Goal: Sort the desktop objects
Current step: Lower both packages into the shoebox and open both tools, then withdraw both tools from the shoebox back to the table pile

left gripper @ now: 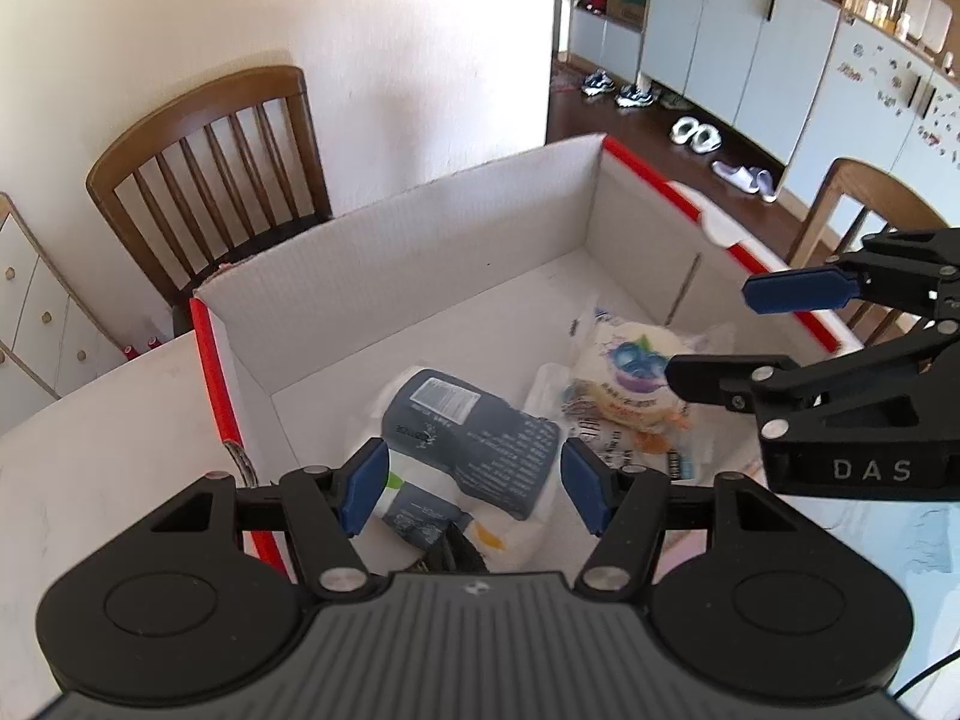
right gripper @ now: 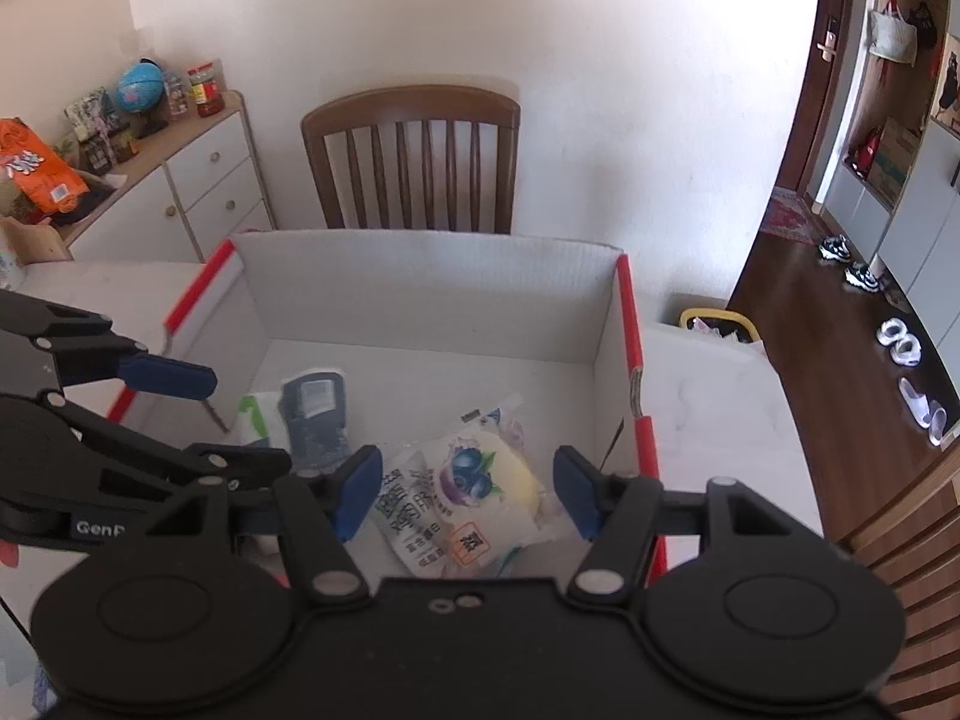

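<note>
A white cardboard box with red edges (left gripper: pixel 420 252) (right gripper: pixel 432 294) stands open on the white table. Inside lie a dark blue packet (left gripper: pixel 474 432) (right gripper: pixel 315 414) and a blueberry snack bag (left gripper: pixel 636 378) (right gripper: pixel 480 480), on other white wrappers. My left gripper (left gripper: pixel 474 486) is open and empty, hovering above the dark blue packet. My right gripper (right gripper: pixel 468 492) is open and empty above the blueberry snack bag. The right gripper shows in the left wrist view (left gripper: pixel 726 336), and the left gripper shows in the right wrist view (right gripper: pixel 240 420).
A wooden chair (left gripper: pixel 210 168) (right gripper: pixel 414 162) stands behind the box. A second chair (left gripper: pixel 864 222) is at the right. A white cabinet (right gripper: pixel 180 192) with a globe and jars stands left. A yellow bin (right gripper: pixel 717 324) sits beyond the table.
</note>
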`<state>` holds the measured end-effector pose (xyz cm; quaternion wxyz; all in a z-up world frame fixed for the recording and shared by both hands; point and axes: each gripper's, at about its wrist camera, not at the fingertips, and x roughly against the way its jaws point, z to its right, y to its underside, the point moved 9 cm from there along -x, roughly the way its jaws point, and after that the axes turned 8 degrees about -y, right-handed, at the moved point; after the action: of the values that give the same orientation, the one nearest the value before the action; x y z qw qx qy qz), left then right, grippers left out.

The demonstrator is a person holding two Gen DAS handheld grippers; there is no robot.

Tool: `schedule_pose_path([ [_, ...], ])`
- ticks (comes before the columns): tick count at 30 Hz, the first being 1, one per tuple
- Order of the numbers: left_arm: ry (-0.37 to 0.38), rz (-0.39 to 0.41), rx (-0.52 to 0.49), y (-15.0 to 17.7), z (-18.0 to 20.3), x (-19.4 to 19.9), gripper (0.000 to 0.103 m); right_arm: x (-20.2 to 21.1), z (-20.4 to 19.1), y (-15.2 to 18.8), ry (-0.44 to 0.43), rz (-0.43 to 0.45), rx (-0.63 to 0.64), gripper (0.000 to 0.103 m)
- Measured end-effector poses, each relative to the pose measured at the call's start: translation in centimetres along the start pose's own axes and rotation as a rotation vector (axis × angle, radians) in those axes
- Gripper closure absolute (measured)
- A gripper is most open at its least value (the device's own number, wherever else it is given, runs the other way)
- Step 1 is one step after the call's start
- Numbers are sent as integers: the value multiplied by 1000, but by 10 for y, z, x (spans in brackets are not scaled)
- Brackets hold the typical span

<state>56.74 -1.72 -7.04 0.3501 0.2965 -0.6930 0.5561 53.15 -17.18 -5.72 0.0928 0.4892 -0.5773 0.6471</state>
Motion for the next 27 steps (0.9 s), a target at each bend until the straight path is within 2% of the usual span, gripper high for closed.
schedule_pose_path([
  [15, 26, 107, 1, 6, 0, 95, 41, 81, -34, 4, -13, 77, 28, 40],
  [27, 73, 168, 12, 42, -17, 171, 41, 132, -70, 37, -6, 94, 7, 40],
])
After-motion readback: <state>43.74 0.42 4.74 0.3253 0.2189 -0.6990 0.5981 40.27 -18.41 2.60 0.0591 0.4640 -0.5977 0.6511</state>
